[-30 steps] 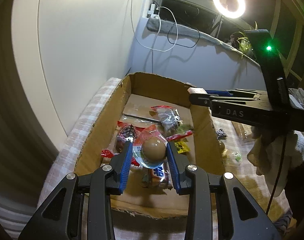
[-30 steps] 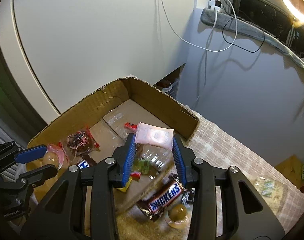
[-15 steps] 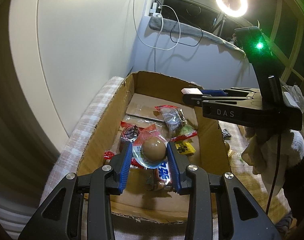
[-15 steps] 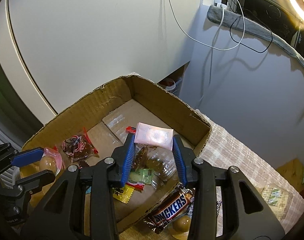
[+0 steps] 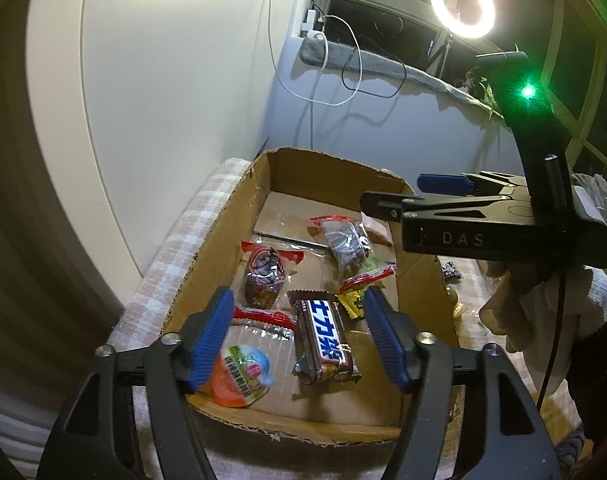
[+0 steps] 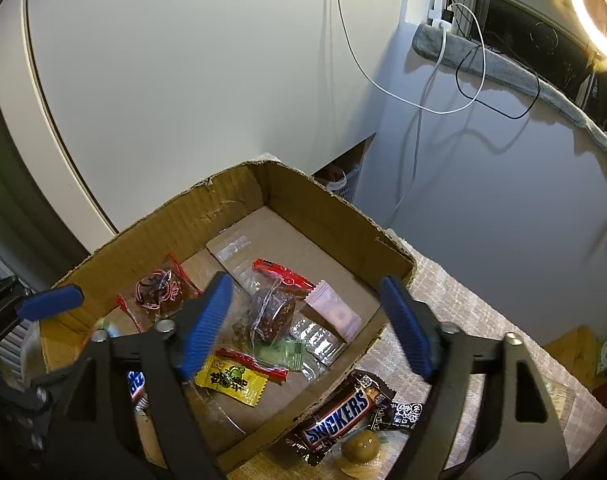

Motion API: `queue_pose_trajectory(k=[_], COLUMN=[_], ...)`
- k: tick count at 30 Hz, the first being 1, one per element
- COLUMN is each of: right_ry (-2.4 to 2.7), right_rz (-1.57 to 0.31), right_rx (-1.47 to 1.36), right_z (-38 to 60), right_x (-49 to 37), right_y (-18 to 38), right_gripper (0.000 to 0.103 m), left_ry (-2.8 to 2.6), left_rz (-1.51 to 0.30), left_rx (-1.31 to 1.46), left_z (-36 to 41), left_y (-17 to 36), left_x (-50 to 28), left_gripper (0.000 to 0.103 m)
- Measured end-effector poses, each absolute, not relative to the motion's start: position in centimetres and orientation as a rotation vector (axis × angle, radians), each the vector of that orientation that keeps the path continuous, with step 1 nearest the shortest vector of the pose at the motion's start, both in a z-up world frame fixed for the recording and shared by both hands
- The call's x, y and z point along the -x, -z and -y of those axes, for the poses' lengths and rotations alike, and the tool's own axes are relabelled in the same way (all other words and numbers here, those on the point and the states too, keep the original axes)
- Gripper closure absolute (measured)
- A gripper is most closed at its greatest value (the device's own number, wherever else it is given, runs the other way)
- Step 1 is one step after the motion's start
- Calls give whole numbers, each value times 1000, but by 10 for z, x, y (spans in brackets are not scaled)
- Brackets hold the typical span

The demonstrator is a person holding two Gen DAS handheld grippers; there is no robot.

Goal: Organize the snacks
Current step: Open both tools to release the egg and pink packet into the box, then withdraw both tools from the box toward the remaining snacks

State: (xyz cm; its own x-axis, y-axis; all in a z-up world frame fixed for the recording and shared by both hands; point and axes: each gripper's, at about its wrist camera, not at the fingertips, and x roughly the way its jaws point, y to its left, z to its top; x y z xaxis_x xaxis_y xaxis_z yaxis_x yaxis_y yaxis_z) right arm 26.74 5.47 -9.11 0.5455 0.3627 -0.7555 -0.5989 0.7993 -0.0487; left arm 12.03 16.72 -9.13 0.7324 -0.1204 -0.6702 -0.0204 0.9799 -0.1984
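The left claw (image 5: 297, 336) hangs over the near end of the box (image 5: 219, 236), its jaws opening with blue pads spread; nothing is pressed between them; the egg pack (image 5: 239, 374), orange and white, sits just under the left pad at the box's near wall, free of the grip so far as the blur lets me tell; beside it lies a brown bar (image 5: 325, 338) with blue lettering, flat on the box floor between the pads but untouched; further in lie two clear red-trimmed packs (image 5: 263, 276) of dark snacks and a small yellow sachet (image 5: 353, 304).

The right claw (image 6: 307, 324) is over the box's right half, jaws opening and wide apart, holding nothing; the pink sachet (image 6: 331, 314) lies tilted below and between them in the box, against a clear wrapper near the right wall; a green candy (image 6: 289, 354) lies near it.

Outside the box, on the checked surface (image 6: 455, 308), a Snickers (image 6: 337, 416) lies against the box's near right corner; a loose wrapped egg (image 6: 361, 446) touches its lower end, and a small dark packet (image 6: 403, 414) lies just beside it; a gloved hand (image 5: 543, 312) carries the right claw, seen from the left view; a ring light (image 5: 462, 5) glows above the sill.
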Motion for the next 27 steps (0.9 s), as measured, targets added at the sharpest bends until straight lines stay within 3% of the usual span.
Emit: queue_pose_trajectory(k=[3, 19, 23, 27], right_ry=[-585, -557, -524, -501], right_rz=[-803, -776, -756, -760], right_rx=[316, 262, 243, 208], right_z=[-53, -11, 17, 48], right_x=[-264, -234, -221, -212], right_y=[88, 56, 43, 36], right_gripper=[12, 11, 3, 3], left_ry=[54, 84, 113, 146], left_rz=[-747, -729, -720, -716], left_rx=[196, 183, 174, 164], left_z=[-167, -144, -130, -114], left_y=[90, 73, 68, 64], left_x=[-119, -101, -96, -92], left_gripper=[36, 35, 35, 35])
